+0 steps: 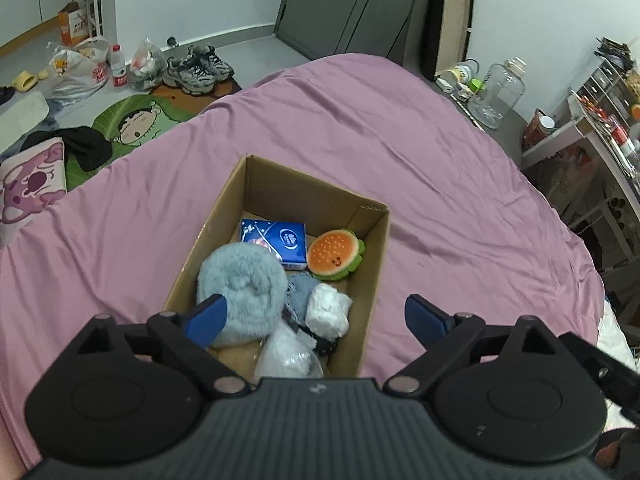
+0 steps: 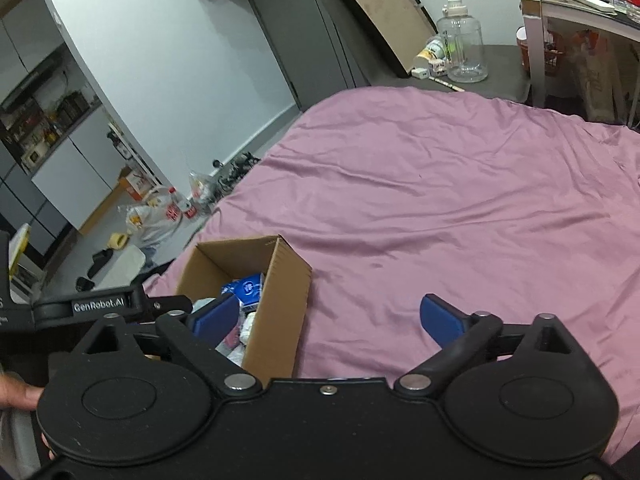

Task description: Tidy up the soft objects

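- Currently, the left gripper [image 1: 316,316] and right gripper [image 2: 326,320] are both seen spread wide, nothing pinched.
- The cardboard box [image 1: 376,264] is set on the bed [image 1: 440,168].
- A fluffy blue plush [image 1: 240,280] lies at 9 o'clock inside, a burger plush [image 1: 335,254] at 2 o'clock.
- Both are judged light and squashy; the bulk is best pinched.
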A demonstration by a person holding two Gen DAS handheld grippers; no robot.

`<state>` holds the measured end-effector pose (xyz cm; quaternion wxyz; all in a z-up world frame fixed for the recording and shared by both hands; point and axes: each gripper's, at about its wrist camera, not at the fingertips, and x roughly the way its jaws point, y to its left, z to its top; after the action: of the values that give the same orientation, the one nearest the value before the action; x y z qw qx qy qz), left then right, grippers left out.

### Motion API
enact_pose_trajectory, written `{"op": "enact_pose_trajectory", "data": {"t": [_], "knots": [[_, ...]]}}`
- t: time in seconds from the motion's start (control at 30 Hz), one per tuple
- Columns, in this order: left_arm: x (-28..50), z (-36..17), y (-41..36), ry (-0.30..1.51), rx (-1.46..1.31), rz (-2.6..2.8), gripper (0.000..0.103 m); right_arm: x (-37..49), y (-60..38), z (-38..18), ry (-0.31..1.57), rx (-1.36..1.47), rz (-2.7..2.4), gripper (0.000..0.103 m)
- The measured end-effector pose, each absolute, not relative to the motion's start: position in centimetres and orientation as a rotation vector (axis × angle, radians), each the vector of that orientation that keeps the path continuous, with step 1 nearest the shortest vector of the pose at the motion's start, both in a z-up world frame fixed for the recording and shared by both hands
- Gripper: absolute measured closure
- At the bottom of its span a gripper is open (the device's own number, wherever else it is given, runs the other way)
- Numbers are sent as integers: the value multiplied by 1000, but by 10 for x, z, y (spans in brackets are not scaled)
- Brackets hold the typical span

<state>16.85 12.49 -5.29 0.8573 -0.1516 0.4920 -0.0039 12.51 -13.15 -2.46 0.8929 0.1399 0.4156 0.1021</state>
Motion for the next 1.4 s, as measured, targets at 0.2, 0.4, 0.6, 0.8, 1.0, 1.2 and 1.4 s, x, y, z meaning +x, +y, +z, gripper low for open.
{"op": "enact_pose_trajectory", "data": {"t": [0.2, 0.4, 0.6, 0.8, 1.0, 1.2, 1.4], "knots": [[141, -36, 113, 1002, -255, -7, 5, 103, -144, -15, 846, 294, 206, 0], [114, -22, 95, 959, -184, -23, 5, 77, -153, -2, 813, 258, 186, 0], [90, -10, 80, 939, -129, -19, 4, 58, -162, 6, 808, 247, 169, 0], [71, 2, 66, 921, -84, -10, 4, 39, -171, 12, 799, 227, 155, 0], [53, 15, 55, 901, -61, -6, 4, 22, -182, 22, 782, 217, 135, 0], [34, 32, 50, 866, -40, 19, 4, 7, -195, 29, 750, 216, 129, 0], [19, 41, 49, 855, -53, 29, 4, -7, -204, 36, 730, 209, 128, 0]]}}
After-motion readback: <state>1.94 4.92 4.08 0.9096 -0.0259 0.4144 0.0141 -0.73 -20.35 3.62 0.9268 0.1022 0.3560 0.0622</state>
